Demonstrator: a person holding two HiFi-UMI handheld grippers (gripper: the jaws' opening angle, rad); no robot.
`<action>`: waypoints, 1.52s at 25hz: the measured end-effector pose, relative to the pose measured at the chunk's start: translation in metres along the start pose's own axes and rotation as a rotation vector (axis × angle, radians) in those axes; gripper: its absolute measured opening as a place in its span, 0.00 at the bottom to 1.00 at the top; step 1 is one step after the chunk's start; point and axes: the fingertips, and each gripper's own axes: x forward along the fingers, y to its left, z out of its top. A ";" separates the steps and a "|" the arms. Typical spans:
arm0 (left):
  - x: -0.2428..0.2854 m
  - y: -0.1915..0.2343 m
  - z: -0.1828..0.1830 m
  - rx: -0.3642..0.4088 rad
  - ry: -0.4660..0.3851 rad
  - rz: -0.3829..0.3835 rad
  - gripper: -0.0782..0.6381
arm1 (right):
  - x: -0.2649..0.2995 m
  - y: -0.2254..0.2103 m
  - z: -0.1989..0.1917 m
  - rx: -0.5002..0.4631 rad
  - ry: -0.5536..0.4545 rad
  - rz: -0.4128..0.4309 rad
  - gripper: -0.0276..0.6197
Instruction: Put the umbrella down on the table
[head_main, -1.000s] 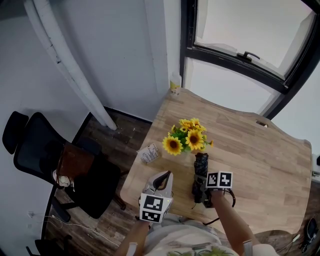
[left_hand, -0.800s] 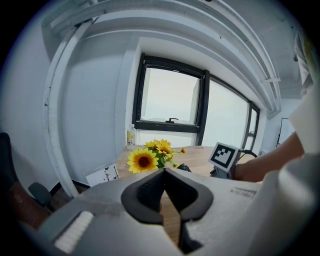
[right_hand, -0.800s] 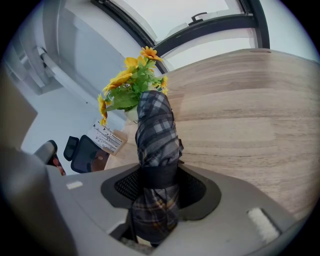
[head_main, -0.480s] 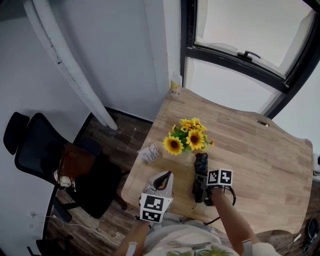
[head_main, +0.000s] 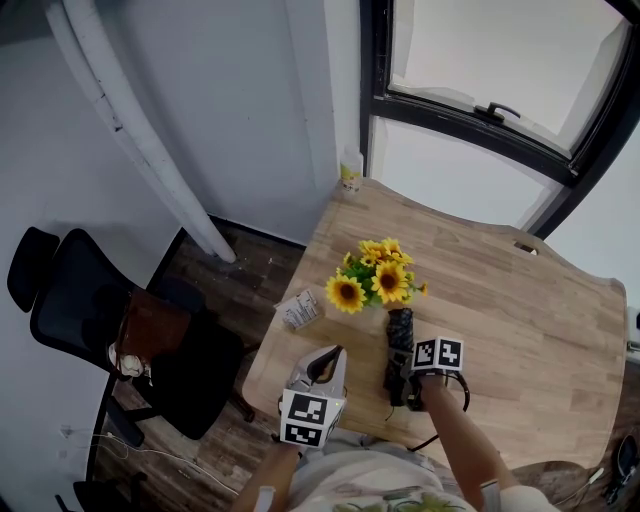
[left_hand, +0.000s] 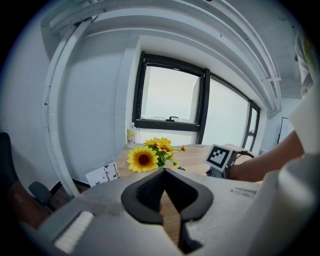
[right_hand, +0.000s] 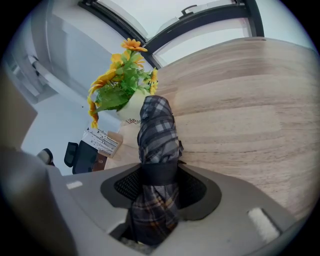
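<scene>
Right now, my L gripper (head_main: 325, 356) clenched on nothing at table (head_main: 520, 320) edge, leaflet (head_main: 298, 307) ahead-left of it, sunflowers (head_main: 375, 275) ahead, R gripper (right_hand: 159, 170) grasping folded plaid umbrella (right_hand: 157, 127), umbrella sticking fwd from its jaws over the wood, tip near sunflowers.

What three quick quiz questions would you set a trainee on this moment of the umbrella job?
1. True or false: the left tongs hold the folded plaid umbrella.
2. Which stands just beyond the umbrella's far end? A) sunflowers in a white pot B) a kettle C) a laptop
3. Fill in: the sunflowers stand on a ____ table.

Key
1. False: the right tongs are shut on it; the left are shut with nothing between them.
2. A
3. wooden
</scene>
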 end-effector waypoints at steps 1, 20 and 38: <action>0.000 -0.001 0.000 -0.001 -0.001 0.000 0.11 | 0.001 -0.001 0.000 0.005 0.000 0.000 0.36; 0.001 -0.008 -0.003 0.007 -0.005 -0.013 0.11 | 0.003 0.003 0.001 -0.043 0.015 -0.017 0.38; -0.005 -0.005 -0.004 0.011 0.000 -0.005 0.11 | -0.022 0.022 0.028 -0.204 -0.172 -0.085 0.56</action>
